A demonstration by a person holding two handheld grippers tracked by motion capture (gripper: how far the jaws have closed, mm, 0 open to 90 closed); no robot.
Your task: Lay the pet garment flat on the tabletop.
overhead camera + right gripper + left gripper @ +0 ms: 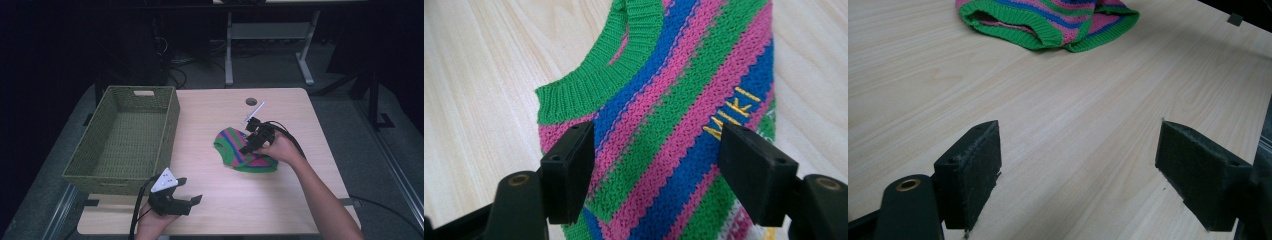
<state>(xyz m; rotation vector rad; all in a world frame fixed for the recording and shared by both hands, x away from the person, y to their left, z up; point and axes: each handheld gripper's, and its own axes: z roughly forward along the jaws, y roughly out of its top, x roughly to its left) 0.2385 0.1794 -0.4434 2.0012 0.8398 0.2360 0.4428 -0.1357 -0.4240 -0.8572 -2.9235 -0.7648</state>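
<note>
**Tabletop holdings: two claws, one knitted garment, one basket**

Left claw: near edge of the tabletop, left of centre, held in a hand. Jaws spread wide over bare wood, nothing between them. Grey three-cornered plate on top; black cable trailing toward the near edge.

Striped knitted garment: lying flat on the tabletop, right of centre. Bands of pink, blue and green, with green ribbed edging. Yellow stitched letters on one blue band, seen in the right gripper view. In the left gripper view it lies well beyond the left claw's jaws.

Right claw: over the garment's right part, held in the right hand. Jaws spread, one on each side of the stripes; whether they touch the knit cannot be told.

Woven green basket: left side of the tabletop, reaching from near the left claw to the far edge.

Round hole: far part of the tabletop, beyond the garment.
</note>
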